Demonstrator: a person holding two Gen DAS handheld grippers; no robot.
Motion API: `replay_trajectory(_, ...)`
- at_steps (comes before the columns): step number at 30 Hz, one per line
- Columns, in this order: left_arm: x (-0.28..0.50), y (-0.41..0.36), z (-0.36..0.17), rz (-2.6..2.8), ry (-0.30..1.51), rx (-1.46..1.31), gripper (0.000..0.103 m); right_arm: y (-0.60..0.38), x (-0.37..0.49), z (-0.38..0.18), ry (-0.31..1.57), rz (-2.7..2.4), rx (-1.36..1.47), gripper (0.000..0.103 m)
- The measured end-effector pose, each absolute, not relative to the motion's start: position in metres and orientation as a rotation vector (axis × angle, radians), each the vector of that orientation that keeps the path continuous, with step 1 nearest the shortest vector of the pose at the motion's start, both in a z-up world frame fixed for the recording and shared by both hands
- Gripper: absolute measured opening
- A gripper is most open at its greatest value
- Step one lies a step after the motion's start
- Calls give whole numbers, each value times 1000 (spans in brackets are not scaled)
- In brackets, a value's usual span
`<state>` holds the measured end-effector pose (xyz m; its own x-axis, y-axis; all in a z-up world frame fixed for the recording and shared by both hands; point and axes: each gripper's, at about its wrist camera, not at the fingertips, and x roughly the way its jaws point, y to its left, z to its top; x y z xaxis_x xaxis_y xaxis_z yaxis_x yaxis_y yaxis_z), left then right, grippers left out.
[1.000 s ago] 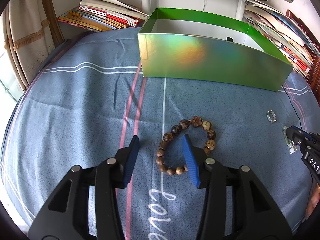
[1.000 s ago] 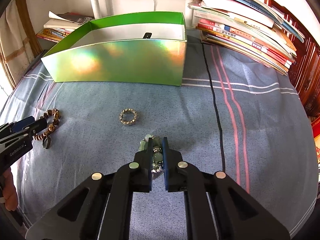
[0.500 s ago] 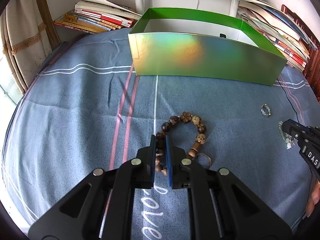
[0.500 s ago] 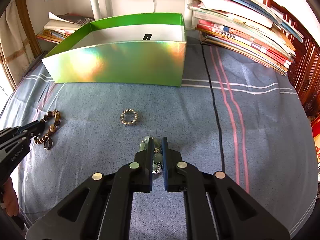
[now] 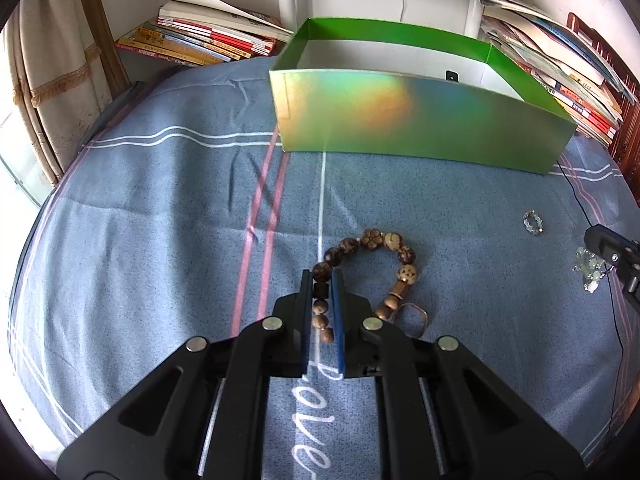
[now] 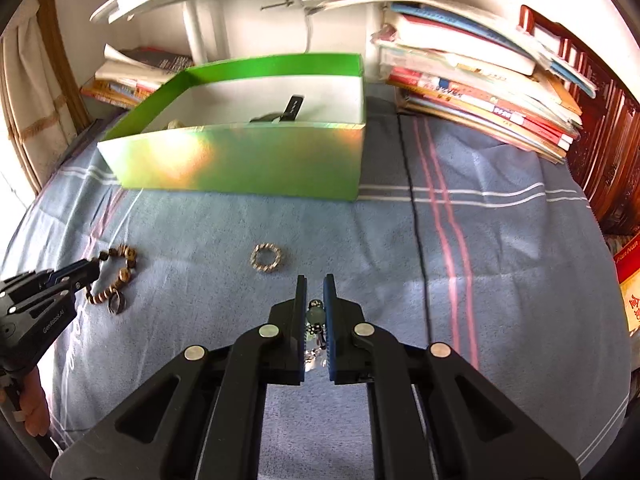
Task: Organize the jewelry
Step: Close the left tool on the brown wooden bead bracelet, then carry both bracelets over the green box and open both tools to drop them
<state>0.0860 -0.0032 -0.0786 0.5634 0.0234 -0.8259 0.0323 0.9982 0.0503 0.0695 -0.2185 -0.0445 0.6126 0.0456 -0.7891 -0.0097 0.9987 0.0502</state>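
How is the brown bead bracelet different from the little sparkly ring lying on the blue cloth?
The brown bead bracelet is a wide loop of chunky wooden-looking beads; the sparkly ring is a much smaller loop of tiny shiny beads. The bracelet is pinched by the left gripper with its far side on the cloth; the ring lies free, with no gripper touching it. The bracelet has a metal loop hanging off it; the ring has none. Both are beaded loops.

- Left gripper point(image 5: 321, 280) angles steeply down, blue pads clamped tight on the wooden bead bracelet point(image 5: 370, 264).
- Right gripper point(image 6: 315, 286) tilts down too, jaws pinched on the pale green bead piece point(image 6: 315, 316).
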Motion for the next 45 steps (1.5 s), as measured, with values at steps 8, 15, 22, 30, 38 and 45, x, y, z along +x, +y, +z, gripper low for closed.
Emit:
replay_trajectory(8,78,3,-57,10,924,53,10,-239,64,-15,837,-12,74,8)
replay_trajectory(15,76,2,-47,2,902,63,9,-226,68,-31,891,34,56,8)
replay_trajectory(22,93,-11,-12,-59,839,115,8,-204,82,4,798,103,23,8)
replay_trajectory(30,107,-10,28,-62,744,129,8,-206,94,16,830,115,-18,32)
replay_trajectory(38,96,7,-34,-54,906,81,8,-225,79,-62,1067,129,86,35)
replay_trajectory(45,95,-1,-37,-70,910,91,8,-203,71,-50,985,119,-19,8)
